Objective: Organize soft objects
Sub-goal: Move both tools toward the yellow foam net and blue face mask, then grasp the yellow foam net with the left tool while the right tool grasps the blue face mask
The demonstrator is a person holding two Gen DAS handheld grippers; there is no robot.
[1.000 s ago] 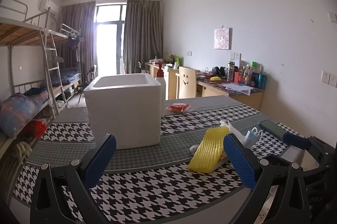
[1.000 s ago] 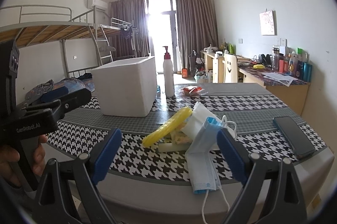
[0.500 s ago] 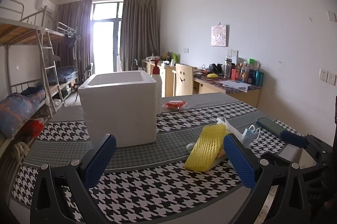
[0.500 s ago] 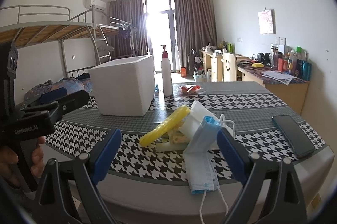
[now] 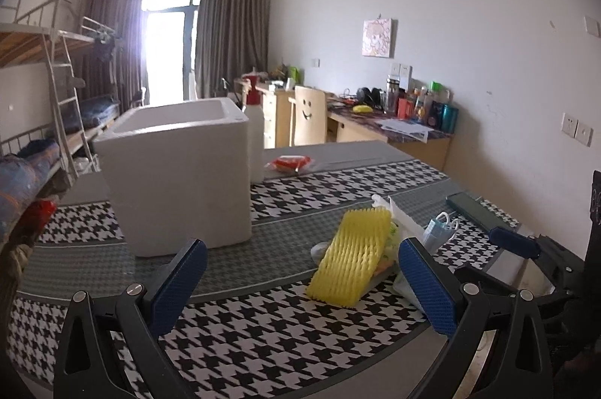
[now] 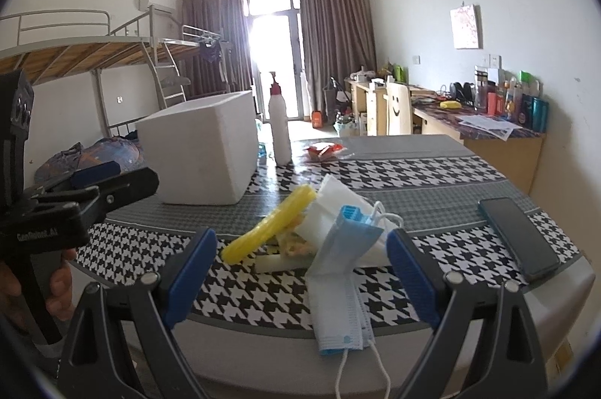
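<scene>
Left wrist view shows our left gripper (image 5: 300, 280) spread wide, holding nothing, above the checked counter (image 5: 263, 316). Our right gripper (image 6: 300, 273) is likewise released and empty. A yellow foam net (image 5: 351, 258), white cloth (image 6: 338, 201) and blue face mask (image 6: 338, 271) lie piled together near the counter's front edge, right of the white foam box (image 5: 176, 173).
</scene>
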